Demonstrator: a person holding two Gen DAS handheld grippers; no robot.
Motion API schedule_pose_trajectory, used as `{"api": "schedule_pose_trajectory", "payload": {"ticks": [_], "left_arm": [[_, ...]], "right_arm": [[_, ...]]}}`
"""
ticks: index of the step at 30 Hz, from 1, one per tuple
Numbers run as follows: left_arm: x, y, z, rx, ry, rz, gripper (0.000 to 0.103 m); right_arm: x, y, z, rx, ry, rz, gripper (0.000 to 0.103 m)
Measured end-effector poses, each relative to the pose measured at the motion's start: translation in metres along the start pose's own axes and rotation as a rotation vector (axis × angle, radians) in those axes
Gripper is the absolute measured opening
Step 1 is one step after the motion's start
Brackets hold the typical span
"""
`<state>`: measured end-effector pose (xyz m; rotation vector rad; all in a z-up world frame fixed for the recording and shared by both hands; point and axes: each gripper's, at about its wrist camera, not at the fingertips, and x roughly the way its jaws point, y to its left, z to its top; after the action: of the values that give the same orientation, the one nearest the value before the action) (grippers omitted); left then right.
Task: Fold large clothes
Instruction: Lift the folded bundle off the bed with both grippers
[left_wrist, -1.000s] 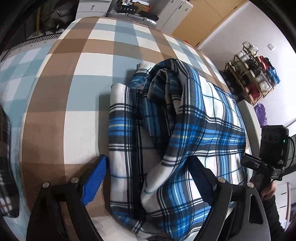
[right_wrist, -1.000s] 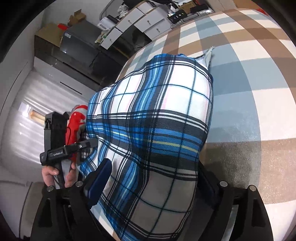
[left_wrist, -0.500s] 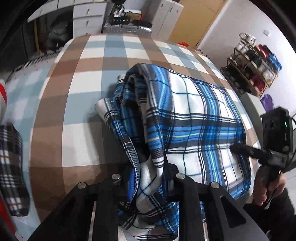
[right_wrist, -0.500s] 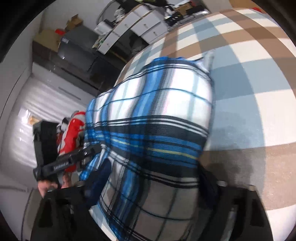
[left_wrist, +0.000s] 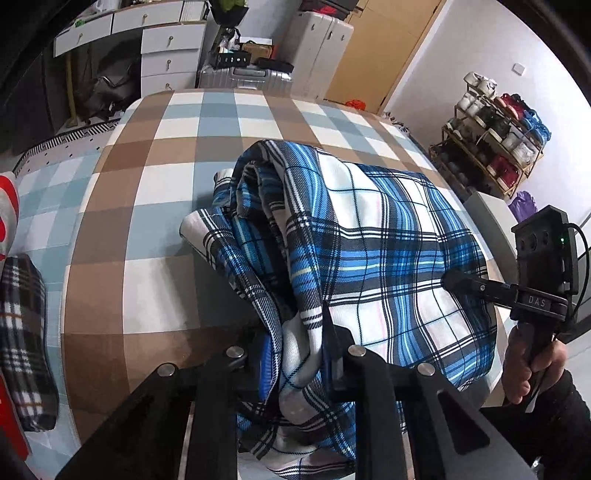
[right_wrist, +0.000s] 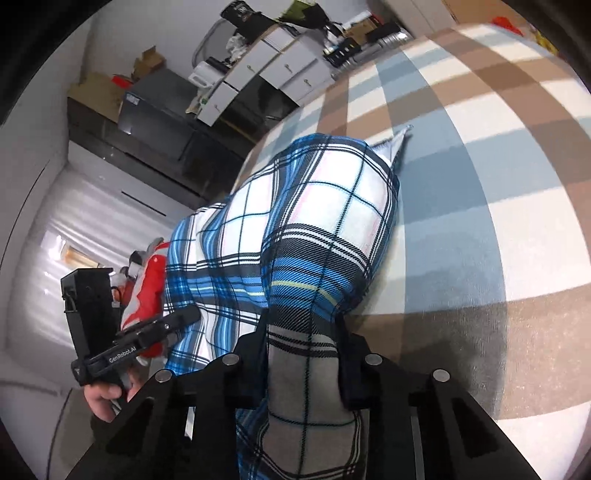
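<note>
Lying folded in layers on the checked bedspread (left_wrist: 155, 229), the blue plaid garment (left_wrist: 369, 236) was gripped at its near edge by both tools. The left gripper (left_wrist: 295, 354) was closed on a bunched fold, and the right gripper (right_wrist: 301, 354) was likewise clamped on the cloth. A dark plaid cloth (left_wrist: 22, 339) lay apart at the left.
</note>
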<state>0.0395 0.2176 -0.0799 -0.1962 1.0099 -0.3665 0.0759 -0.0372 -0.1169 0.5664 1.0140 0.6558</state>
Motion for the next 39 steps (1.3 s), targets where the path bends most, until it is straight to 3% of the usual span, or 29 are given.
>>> {"api": "schedule_pose_trajectory", "payload": {"ticks": [9,14,17,19,20,21,23,25,27,29,33,34,36,39], "left_arm": [[0.001,-0.008,0.008,-0.036,-0.01,-0.077,0.014],[0.008,-0.009,0.008,-0.034,0.008,-0.069,0.015],[0.01,-0.003,0.004,-0.053,0.02,-0.057,0.02],[0.013,0.003,0.002,-0.075,0.036,-0.047,0.026],[0.014,0.007,0.002,-0.099,0.039,-0.055,0.028],[0.014,0.009,0.002,-0.118,0.043,-0.064,0.031],[0.017,0.013,0.003,-0.137,0.059,-0.07,0.04],[0.021,0.015,0.002,-0.142,0.073,-0.032,0.06],[0.023,0.016,0.002,-0.151,0.079,-0.014,0.067],[0.025,0.017,0.001,-0.159,0.088,-0.04,0.067],[0.037,0.021,0.002,-0.228,0.134,-0.186,0.065],[0.037,0.02,0.004,-0.227,0.136,-0.183,0.057],[0.035,0.013,0.006,-0.204,0.137,-0.201,0.039],[0.026,0.005,0.008,-0.191,0.122,-0.228,0.028]], "right_arm": [[-0.018,0.009,0.003,-0.015,-0.055,0.028,0.022],[-0.012,-0.011,-0.002,0.039,0.028,-0.02,0.027],[-0.006,-0.016,-0.002,0.049,0.058,-0.046,0.04],[-0.001,-0.016,-0.001,0.04,0.086,-0.075,0.063],[0.001,-0.014,0.0,0.033,0.089,-0.099,0.083],[0.002,-0.012,0.0,0.026,0.081,-0.107,0.089],[0.008,-0.009,0.003,0.0,0.095,-0.108,0.089],[0.015,-0.011,0.006,0.008,0.121,-0.084,0.09],[0.018,-0.009,0.008,-0.005,0.114,-0.064,0.095],[0.023,-0.005,0.011,-0.026,0.129,-0.058,0.1],[0.03,-0.001,0.014,-0.035,0.123,-0.058,0.098],[0.03,-0.002,0.014,-0.034,0.122,-0.055,0.095],[0.028,-0.01,0.012,-0.017,0.126,-0.057,0.065],[0.025,-0.022,0.01,0.022,0.117,-0.024,0.048]]}}
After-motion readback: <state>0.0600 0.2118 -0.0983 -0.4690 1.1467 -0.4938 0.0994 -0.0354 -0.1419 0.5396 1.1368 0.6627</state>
